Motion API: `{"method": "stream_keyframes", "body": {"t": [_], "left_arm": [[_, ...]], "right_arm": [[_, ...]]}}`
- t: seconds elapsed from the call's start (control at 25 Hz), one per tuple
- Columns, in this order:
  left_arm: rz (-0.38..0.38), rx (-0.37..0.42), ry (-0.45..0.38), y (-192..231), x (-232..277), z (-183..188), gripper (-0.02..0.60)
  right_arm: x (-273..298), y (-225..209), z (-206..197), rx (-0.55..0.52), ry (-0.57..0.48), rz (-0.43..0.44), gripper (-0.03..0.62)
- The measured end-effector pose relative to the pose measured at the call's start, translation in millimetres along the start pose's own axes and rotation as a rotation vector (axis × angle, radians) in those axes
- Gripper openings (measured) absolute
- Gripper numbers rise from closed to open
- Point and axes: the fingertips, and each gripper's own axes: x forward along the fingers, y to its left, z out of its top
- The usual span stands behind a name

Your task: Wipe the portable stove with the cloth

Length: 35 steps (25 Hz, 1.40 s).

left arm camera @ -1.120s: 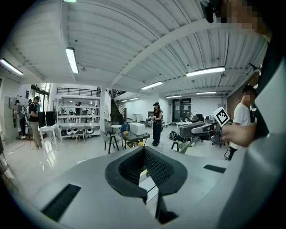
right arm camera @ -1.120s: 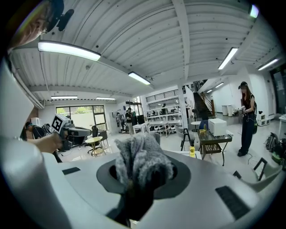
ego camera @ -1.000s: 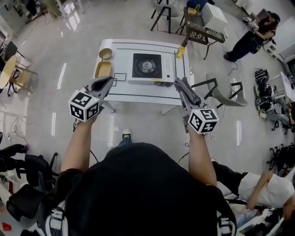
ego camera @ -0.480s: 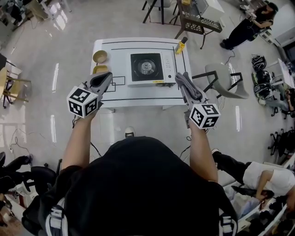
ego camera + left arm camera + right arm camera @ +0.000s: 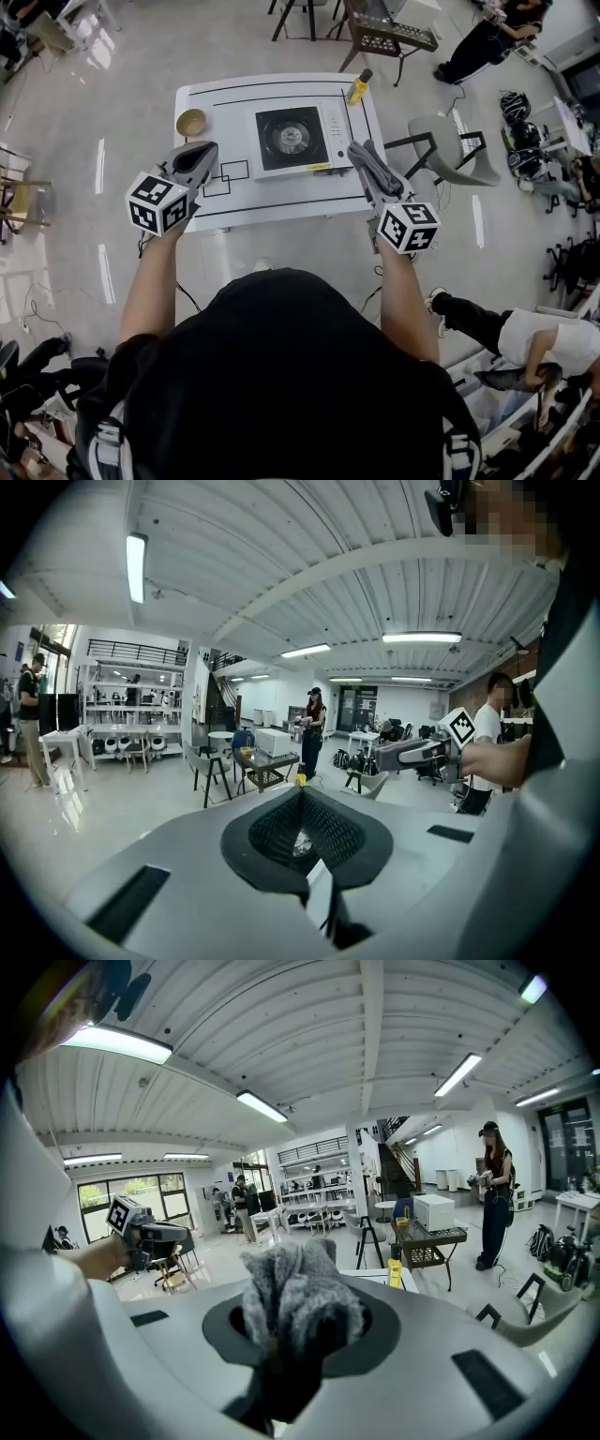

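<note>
Since a second ago your two tools have slid toward the left of the frame, and the table [image 5: 281, 208] now reaches further down between them. You hold both forearms out ahead, roughly parallel, with the marker cubes nearest you and the jaws aimed at the table's near edge. Your left tool [image 5: 202, 152] sits at centre left over the table's near left corner, its ribbed black pads meeting at the tips with nothing between them. Your right tool [image 5: 364, 157] sits at centre right, its jaws clamped on the cloth [image 5: 300, 1293], a fuzzy grey bunch that bulges out past the jaw tips.

Between the tools, in the upper middle, the portable stove [image 5: 291, 139] rests on the white table: a square black top with a round burner. A small round bowl [image 5: 191, 123] stands at its left, a yellow bottle [image 5: 357, 87] at the far right corner. A grey chair [image 5: 459, 150] stands just right of the table on the glossy floor.
</note>
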Motion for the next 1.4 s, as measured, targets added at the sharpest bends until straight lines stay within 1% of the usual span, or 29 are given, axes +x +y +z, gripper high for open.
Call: {"method": "stream_keyframes", "body": {"t": [0.28,0.52,0.64,0.84,0.96,1.16,1.4], "left_arm": [[-0.03,0.005,-0.009,23,0,2,0.021],[-0.042,0.004,-0.017,32,-6,4,0.021],[-0.049,-0.009,-0.021,33,-6,4,0.021],[-0.06,-0.027,-0.007,34,8,-5,0.021],[-0.059,-0.025,0.005,34,17,-5,0.021],[-0.039,-0.034,0.018,45,35,0,0.021],[-0.029,-0.039,0.045,57,73,4,0.021]], "right_arm": [[15,9,3,0.002,-0.001,-0.03,0.115],[17,18,5,-0.007,0.001,-0.045,0.115],[15,15,3,-0.009,0.01,-0.06,0.114],[21,-2,-6,0.0,0.023,-0.073,0.115],[28,-14,-13,0.015,0.038,-0.072,0.115],[51,-37,-20,0.007,0.069,-0.051,0.115],[87,-73,-28,0.007,0.118,-0.023,0.115]]}}
